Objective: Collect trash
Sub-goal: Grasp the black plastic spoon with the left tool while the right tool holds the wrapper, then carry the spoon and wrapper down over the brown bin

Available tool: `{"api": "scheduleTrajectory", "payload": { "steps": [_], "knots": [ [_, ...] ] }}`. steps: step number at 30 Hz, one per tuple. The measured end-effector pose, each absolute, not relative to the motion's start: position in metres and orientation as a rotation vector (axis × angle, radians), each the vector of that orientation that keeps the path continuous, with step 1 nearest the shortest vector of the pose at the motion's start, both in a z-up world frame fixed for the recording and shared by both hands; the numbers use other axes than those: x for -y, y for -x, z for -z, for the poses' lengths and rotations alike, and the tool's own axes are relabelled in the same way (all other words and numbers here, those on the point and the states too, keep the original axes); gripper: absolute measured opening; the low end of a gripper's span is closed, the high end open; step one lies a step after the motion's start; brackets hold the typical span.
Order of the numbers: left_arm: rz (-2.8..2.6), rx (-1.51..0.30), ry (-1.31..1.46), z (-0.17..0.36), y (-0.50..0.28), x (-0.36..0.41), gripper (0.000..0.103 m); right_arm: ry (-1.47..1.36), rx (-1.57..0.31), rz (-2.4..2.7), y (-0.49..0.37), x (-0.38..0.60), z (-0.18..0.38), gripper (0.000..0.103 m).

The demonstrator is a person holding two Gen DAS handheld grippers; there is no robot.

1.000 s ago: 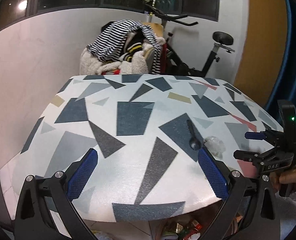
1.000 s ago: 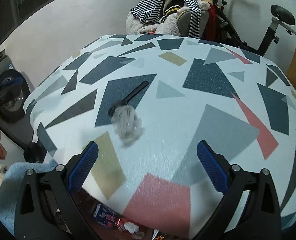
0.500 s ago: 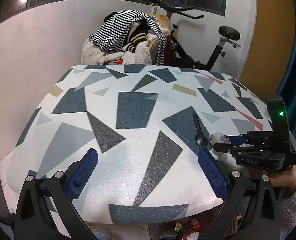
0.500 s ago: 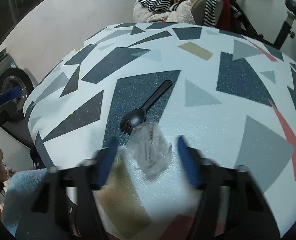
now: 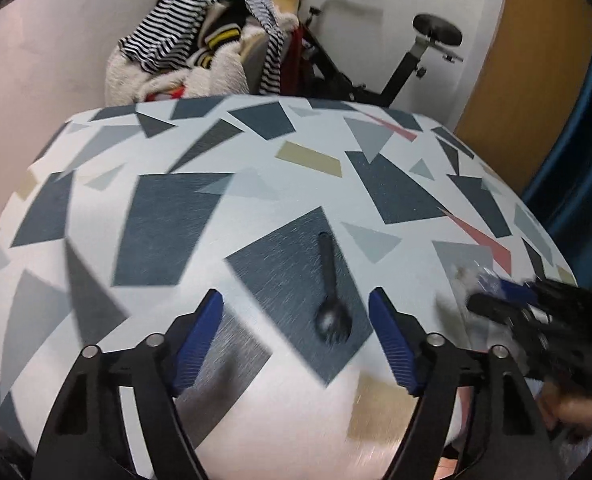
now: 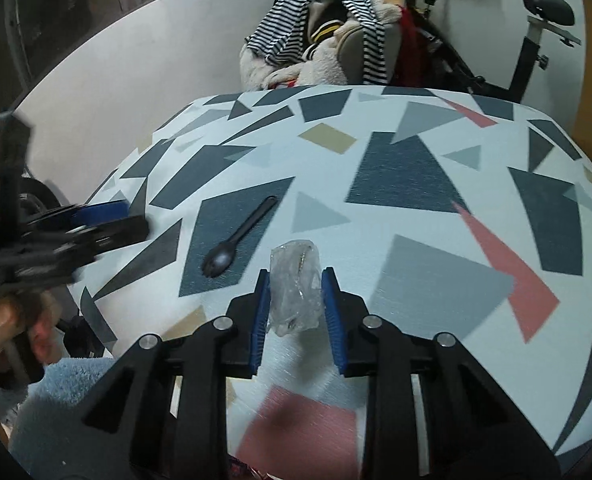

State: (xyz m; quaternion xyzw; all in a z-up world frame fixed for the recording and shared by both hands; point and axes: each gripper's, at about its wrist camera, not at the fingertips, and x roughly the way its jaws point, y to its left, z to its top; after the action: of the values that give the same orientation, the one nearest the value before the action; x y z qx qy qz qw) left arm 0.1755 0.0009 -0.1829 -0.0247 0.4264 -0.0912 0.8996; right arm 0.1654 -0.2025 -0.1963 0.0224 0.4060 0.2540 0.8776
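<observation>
One wrapper (image 6: 296, 288) now in right claw (image 6: 296, 300); one spork (image 6: 237, 236).

Patterned table (image 5: 215, 200), clothes pile (image 5: 199, 64) & exercise bike (image 5: 416, 60) behind.

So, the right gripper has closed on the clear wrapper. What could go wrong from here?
1. The clear wrapper is thin and crumpled, and the right gripper holds only its lower part, so it may slip out during lifting.
2. The black spork lies close beside it on the table; a sideways swing could knock it.
3. The left gripper is open near the spork, so the grippers could collide.
</observation>
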Motion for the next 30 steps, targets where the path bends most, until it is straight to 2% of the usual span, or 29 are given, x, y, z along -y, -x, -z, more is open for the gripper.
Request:
{"api": "scheduleTrajectory", "payload": {
  "steps": [3,7,12,16,17,19,20,30],
  "knots": [
    [0.186,-0.936,0.022,0.195,-0.202,0.019,0.065,-0.039,-0.836,-0.521,-0.162,0.214,0.195,0.029],
    [0.169,-0.968,-0.059,0.208,-0.223,0.040,0.064,-0.062,-0.826,-0.502,-0.160,0.229,0.196,0.029],
    [0.138,-1.013,-0.112,0.221,-0.235,0.050,0.049,-0.136,-0.829,-0.484,-0.159,0.246,0.199,0.029],
    [0.101,-1.016,-0.130,0.226,-0.235,0.048,0.044,-0.139,-0.830,-0.481,-0.158,0.252,0.200,0.029],
    [0.109,-1.015,-0.121,0.226,-0.235,0.047,0.041,-0.139,-0.829,-0.481,-0.157,0.254,0.199,0.029],
    [0.125,-1.015,-0.120,0.225,-0.233,0.048,0.023,-0.141,-0.830,-0.480,-0.157,0.255,0.200,0.029],
    [0.129,-1.016,-0.130,0.224,-0.231,0.050,0.011,-0.141,-0.831,-0.481,-0.155,0.255,0.200,0.029],
    [0.192,-0.980,-0.053,0.203,-0.196,0.033,0.010,-0.135,-0.829,-0.493,-0.140,0.248,0.193,0.029]
  ]
}}
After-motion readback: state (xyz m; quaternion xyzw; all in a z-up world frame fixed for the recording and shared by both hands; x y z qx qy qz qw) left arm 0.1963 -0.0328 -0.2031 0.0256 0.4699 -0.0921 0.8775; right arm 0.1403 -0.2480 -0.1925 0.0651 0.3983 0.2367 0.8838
